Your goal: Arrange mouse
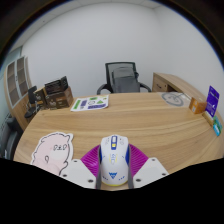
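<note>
A white mouse [113, 160] with blue and yellow marks sits between my gripper's [113, 168] two fingers, its nose pointing away from me. Both pink pads [92, 162] press against its sides, so the gripper is shut on it. The mouse is over the near edge of the wooden table [130, 120]; I cannot tell whether it rests on the table or is lifted. A white mouse mat with a cartoon drawing [52, 152] lies on the table just left of the fingers.
A printed sheet [90, 102] and dark boxes [55, 95] lie at the far left of the table. A purple box [212, 98], a teal item [216, 125] and a pale round thing [174, 98] are at the right. A black chair [124, 76] stands behind the table.
</note>
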Tool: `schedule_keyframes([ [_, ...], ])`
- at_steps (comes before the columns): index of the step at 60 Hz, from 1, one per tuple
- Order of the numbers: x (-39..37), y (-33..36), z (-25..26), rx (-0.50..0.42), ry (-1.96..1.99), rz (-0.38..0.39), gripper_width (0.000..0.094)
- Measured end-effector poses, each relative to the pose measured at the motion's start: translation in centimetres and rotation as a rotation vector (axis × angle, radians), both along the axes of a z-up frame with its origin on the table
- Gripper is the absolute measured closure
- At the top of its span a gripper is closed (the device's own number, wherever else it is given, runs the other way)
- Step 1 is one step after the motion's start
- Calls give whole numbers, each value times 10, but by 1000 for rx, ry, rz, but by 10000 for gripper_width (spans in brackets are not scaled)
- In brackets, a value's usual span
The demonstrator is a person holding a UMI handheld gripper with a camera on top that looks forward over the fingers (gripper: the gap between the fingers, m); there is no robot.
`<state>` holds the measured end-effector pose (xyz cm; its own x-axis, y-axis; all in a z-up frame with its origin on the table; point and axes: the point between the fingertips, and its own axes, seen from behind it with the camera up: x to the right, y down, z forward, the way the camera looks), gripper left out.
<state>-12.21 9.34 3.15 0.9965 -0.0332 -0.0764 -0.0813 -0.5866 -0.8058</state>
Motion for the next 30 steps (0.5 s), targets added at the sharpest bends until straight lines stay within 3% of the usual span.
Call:
schedule_keyframes([
  [9, -112, 11, 4, 4, 9, 11, 583],
  [16, -179, 20, -17, -46, 32, 5, 582],
  [30, -217, 28, -36, -65, -10, 15, 542],
])
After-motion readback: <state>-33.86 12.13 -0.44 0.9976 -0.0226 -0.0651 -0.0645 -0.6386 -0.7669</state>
